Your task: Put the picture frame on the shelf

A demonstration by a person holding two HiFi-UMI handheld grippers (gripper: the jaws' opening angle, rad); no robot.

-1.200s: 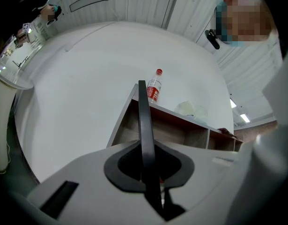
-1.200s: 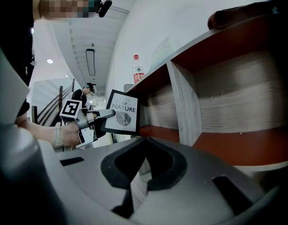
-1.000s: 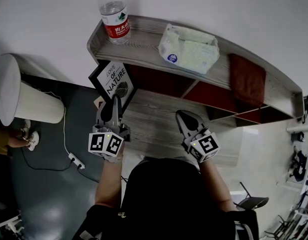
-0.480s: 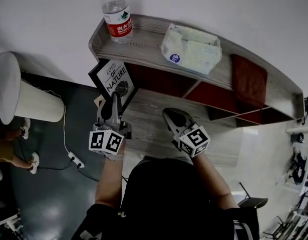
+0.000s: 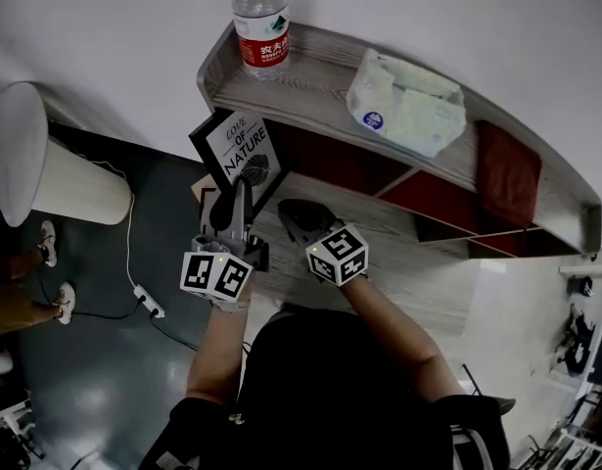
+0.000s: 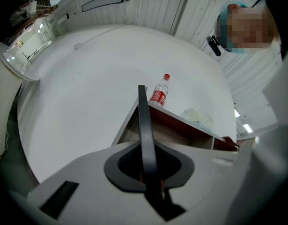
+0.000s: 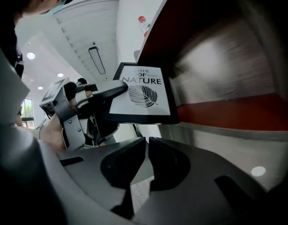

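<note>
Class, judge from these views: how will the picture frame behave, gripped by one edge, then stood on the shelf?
The picture frame looks stiff: it juts out flat though the left gripper pinches only one edge. Probably light, since that narrow grip carries it. Thin edge-on, so it may tip on the shelf unless leaned.

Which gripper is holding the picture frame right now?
The left gripper, clamped on the picture frame's edge; the right gripper hangs beside it, jaws together on nothing.
</note>
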